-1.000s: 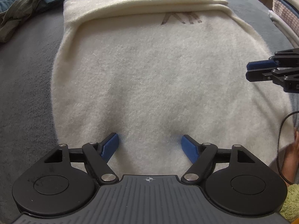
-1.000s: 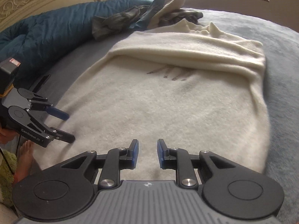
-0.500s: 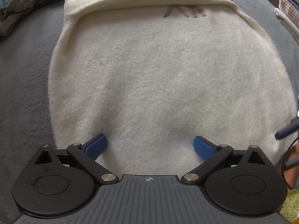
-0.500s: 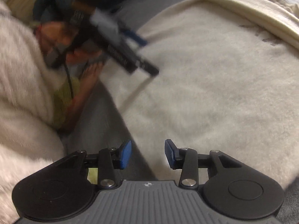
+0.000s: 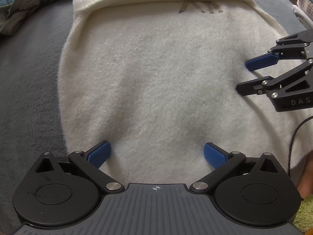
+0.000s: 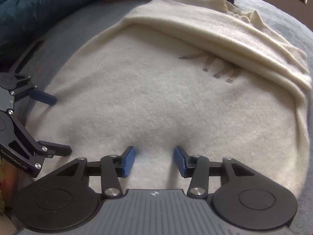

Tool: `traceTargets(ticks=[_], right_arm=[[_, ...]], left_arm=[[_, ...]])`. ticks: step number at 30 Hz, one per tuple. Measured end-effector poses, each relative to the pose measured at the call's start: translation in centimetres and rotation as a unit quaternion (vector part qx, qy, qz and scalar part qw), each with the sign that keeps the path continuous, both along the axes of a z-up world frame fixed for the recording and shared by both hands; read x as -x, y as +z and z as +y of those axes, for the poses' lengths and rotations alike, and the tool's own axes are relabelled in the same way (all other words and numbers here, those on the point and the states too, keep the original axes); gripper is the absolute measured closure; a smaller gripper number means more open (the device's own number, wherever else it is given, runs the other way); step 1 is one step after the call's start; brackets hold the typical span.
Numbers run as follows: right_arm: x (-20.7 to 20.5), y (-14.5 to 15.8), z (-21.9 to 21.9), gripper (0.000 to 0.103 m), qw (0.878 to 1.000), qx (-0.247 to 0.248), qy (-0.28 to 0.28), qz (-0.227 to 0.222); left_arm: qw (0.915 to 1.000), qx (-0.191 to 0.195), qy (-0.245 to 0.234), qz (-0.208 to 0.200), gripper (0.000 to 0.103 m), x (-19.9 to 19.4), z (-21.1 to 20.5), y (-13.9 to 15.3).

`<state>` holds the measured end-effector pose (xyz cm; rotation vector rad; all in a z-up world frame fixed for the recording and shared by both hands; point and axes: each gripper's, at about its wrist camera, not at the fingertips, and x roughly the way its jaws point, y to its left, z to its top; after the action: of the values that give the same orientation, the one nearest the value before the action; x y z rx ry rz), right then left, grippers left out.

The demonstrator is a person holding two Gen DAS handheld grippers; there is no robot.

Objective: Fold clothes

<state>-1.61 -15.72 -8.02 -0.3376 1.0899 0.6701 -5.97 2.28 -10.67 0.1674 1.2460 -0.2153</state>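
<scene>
We had the left tool [image 5: 155, 152] spread as wide as it goes, blue pads resting on the cream sweater [image 5: 156, 74] near its close hem, pinching nothing. Our right tool [image 6: 154, 159] was partway apart and opening, also gripping nothing, just poised over the fabric. The sweater lay flat on the grey bed [image 5: 29, 88]. Its far part was already folded over in a thick band [image 6: 215, 33]. We judged one fold done; the near hem was yet to be brought up.
</scene>
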Motion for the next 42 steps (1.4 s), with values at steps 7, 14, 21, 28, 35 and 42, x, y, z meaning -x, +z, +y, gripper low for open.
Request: traceTargets(ticks=[7,14,21,28,35,42], right_arm=[[0.8,1.4,1.3,0.046,0.998,0.016,0.012,-0.057],[-1.6,2.6,-0.3,0.043,0.994,-0.105,-0.040,0.006],[-4.5,4.3,-0.7,0.043,0.957,-0.256,-0.074,0.115],[-6.9,2.7,4.2,0.046,0.846,-0.439,-0.090,0.289],[-7.7,0.5,2.8,0.066,0.915,-0.299,-0.169,0.213],[-7.8,0.5,6.5,0.090,0.957,-0.239,-0.127,0.101]], left_arm=[[1.0000,0.000,-0.002,0.000,0.000,0.0,0.1,-0.1],[0.9997,0.001,-0.006,-0.025,0.001,0.3,1.6,1.1],[0.9907,-0.076,0.045,-0.103,0.001,-1.1,9.9,5.9],[0.9501,-0.209,0.096,-0.210,0.001,-3.1,18.2,10.4],[0.9705,-0.083,0.107,-0.199,0.001,-3.4,16.8,7.3],[0.9719,0.027,0.127,-0.196,0.021,-3.1,13.4,3.6]])
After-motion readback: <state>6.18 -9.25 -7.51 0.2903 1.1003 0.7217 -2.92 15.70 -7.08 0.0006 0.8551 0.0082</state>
